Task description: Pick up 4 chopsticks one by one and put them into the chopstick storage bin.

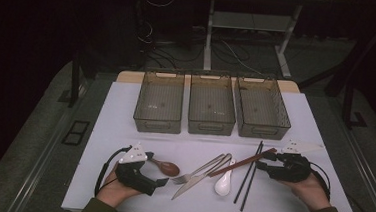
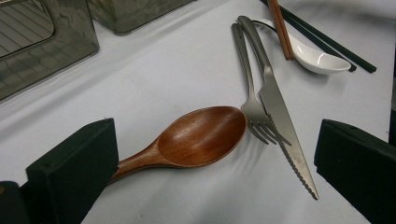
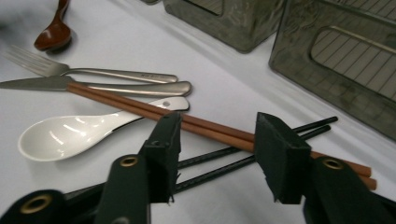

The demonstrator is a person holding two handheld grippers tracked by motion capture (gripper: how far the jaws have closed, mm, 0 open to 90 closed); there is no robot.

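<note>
- I see my right tongs (image 3: 217, 156) set low over the brown chopsticks (image 3: 210, 128), one jaw on each side of the pair; jaws partly apart, and I can't confirm pad contact.
- The chopsticks cross the black chopsticks (image 3: 224, 163) and lie over the white spoon's (image 3: 70, 133) handle on the tabletop (image 1: 148, 148).
- My left tongs (image 2: 215, 168) stand wide apart, straddling the wooden spoon (image 2: 196, 137), its handle just beside one jaw.

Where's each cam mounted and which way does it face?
High view: above the person's side, facing forward and down on the table; forearms, both grippers.
Left gripper view: on the left gripper, facing the wooden spoon; open jaws.
Right gripper view: on the right gripper, facing brown chopsticks; jaws straddling them.
Shared: knife.
</note>
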